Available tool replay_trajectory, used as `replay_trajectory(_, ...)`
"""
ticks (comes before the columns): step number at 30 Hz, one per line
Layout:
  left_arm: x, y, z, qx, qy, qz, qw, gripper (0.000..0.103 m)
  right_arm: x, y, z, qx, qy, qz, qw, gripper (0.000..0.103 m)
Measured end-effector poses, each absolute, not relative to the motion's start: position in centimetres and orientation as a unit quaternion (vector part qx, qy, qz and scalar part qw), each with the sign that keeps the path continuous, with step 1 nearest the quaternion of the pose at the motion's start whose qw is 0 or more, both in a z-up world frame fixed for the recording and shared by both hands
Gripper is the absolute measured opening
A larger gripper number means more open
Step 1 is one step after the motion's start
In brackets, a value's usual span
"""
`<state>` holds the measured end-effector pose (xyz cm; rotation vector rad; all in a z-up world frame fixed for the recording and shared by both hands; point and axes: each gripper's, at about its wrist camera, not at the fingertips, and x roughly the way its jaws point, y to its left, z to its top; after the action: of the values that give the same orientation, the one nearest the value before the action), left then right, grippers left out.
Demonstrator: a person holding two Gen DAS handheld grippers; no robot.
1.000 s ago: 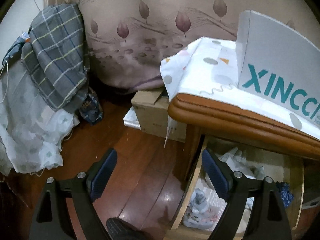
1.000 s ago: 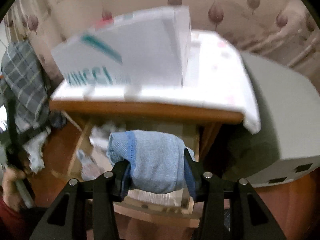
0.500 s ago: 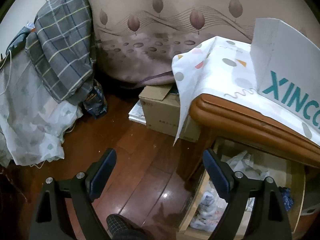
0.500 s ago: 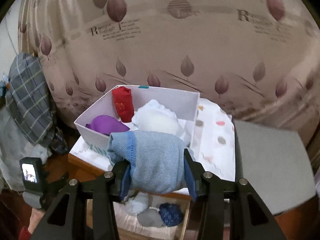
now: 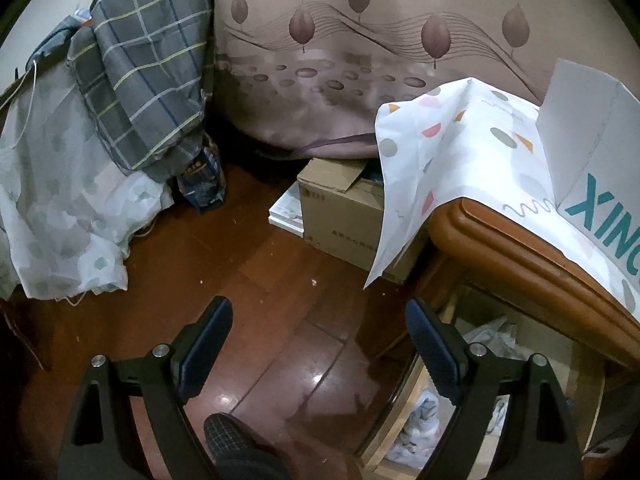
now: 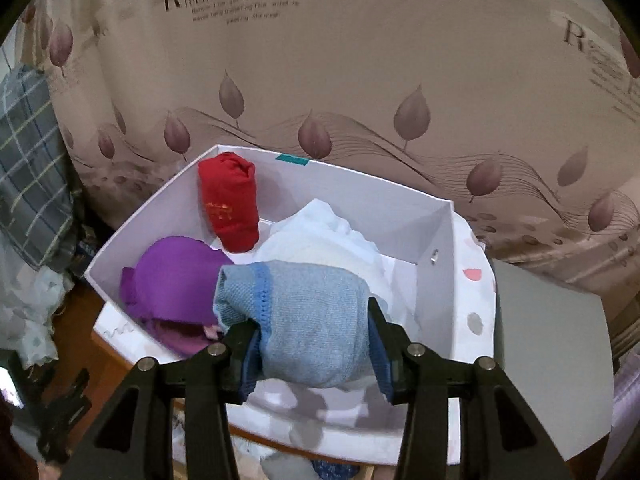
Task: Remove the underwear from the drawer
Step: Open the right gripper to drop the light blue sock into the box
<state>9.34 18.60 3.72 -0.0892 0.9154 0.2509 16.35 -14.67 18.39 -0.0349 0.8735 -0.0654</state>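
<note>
Right wrist view: the right gripper (image 6: 312, 344) is clamped on the rolled blue underwear (image 6: 296, 320), its long axis crosswise between the pads, hanging over the white box (image 6: 436, 256) at twelve o'clock. The left gripper (image 5: 320, 344) stands open and empty, with the drawer (image 5: 404, 412) at four o'clock.

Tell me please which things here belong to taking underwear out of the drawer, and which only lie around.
Part of the job:
- blue underwear, clamped in the right gripper
- open drawer
- white box holding red roll, purple piece, white piece
- left gripper, open and empty

Lying about:
- cardboard box
- checked cloth
- curtain
</note>
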Motion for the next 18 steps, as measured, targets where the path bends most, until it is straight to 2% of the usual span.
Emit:
replay_trajectory(5,9.2,18.7,3.9,-0.041,0.436,0.121,0.891,0.086,17.5,-14.6,16.2,-0.001,0.445,-0.041,0.895,0.051)
replay_trajectory(9,9.3,18.9,3.8,-0.048,0.442,0.118,0.888,0.086,17.5,-14.6,15.3,0.000,0.452,-0.039,0.891,0.059)
replay_trajectory(18,9.2,18.8,3.6,-0.048,0.443,0.111,0.889,0.086,16.3,-14.7,17.5,0.003,0.431,-0.042,0.901,0.064)
